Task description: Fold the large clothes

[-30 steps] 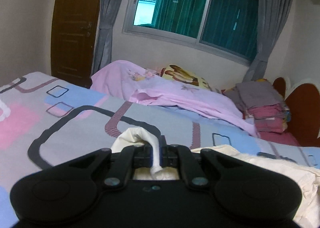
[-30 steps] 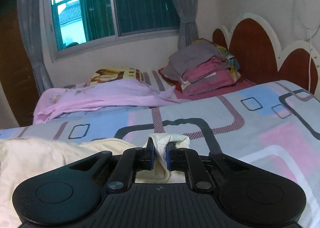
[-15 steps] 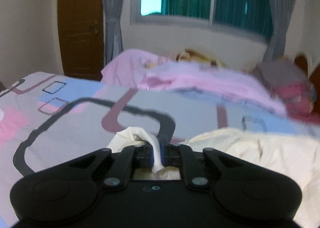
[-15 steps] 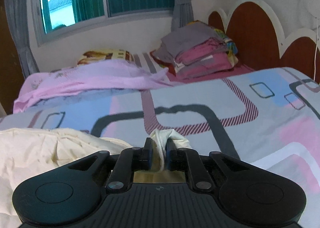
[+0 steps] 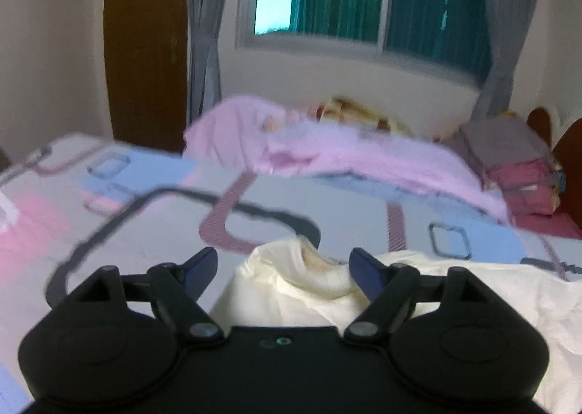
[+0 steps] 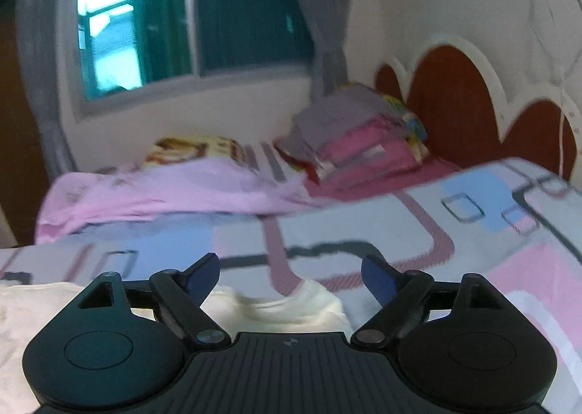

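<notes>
Our left gripper [image 5: 283, 265] and right gripper [image 6: 290, 274] hung low over the bed [image 6: 418, 217], fingers apart and opening, gripping nothing. The cream garment [image 5: 309, 286] lay on the patterned bedspread just ahead of both, one bunched corner between the left fingers, another below the right at 6 o'clock. Beyond, at 12 o'clock, a pink sheet [image 6: 163, 192] sprawled; at 1 o'clock sat a stack of folded clothes [image 6: 356, 137]. We judged that the released corners, loosely heaped, could spring back and spoil the fold, or snag on a withdrawing finger.
</notes>
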